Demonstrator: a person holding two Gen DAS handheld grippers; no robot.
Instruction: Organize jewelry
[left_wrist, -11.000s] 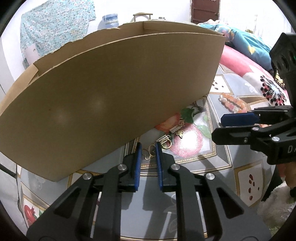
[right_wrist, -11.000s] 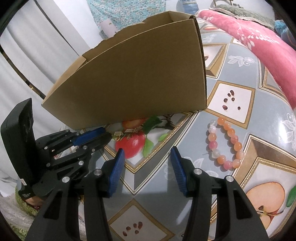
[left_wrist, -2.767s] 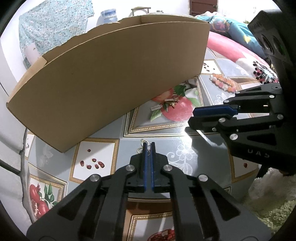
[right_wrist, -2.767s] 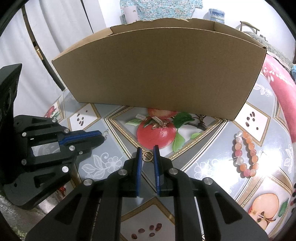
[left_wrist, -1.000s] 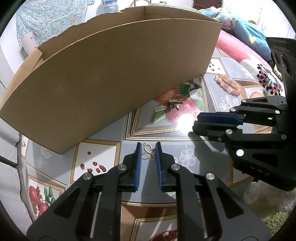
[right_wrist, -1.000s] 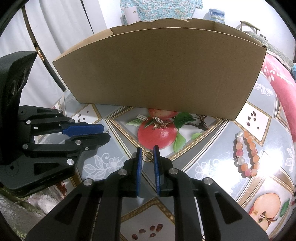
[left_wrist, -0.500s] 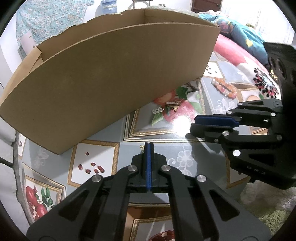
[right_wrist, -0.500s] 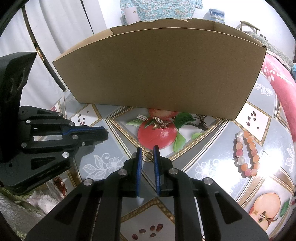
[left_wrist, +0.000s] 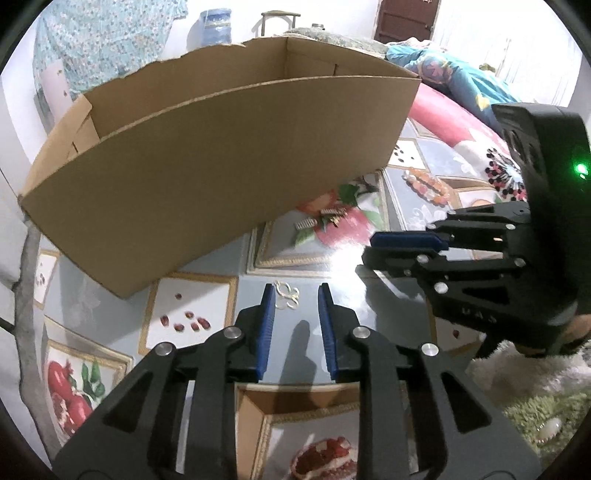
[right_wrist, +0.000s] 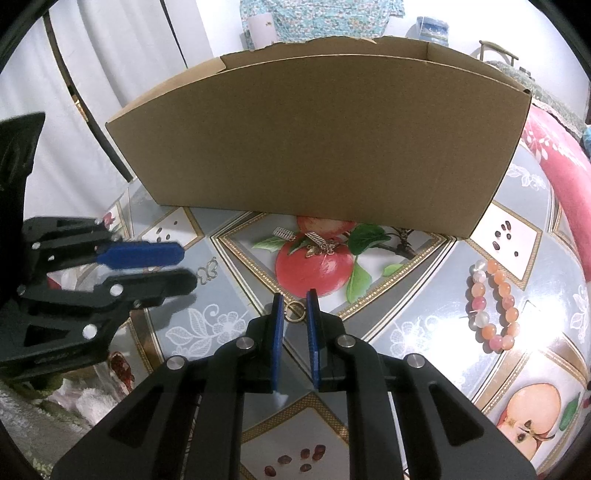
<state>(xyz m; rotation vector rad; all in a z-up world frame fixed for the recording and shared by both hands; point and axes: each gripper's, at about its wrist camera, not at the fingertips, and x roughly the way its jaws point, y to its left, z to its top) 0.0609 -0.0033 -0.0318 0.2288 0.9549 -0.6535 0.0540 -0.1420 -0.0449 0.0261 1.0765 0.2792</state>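
A gold looped earring (left_wrist: 286, 295) lies on the fruit-print tablecloth between the tips of my left gripper (left_wrist: 295, 299), close to the left pad. The left jaws are opening and the pads do not press on it. From the right wrist view the left gripper (right_wrist: 188, 267) comes in from the left, with the earring (right_wrist: 207, 273) just past its tips. My right gripper (right_wrist: 295, 308) is shut on a small gold ring (right_wrist: 295, 312), low over the table. It also shows in the left wrist view as the right gripper (left_wrist: 369, 249), at the right.
A tall cardboard box (right_wrist: 317, 140) stands open-topped just behind both grippers. Small gold clips (right_wrist: 310, 240) lie on the apple print by its base. A pink and orange bead bracelet (right_wrist: 493, 302) lies to the right. A pink quilt (right_wrist: 565, 177) borders the far right.
The left jaws stood slightly apart around the looped earring, closed together half a second ago, and now stand apart again, wider. The earring stays on the table. The right gripper has not moved.
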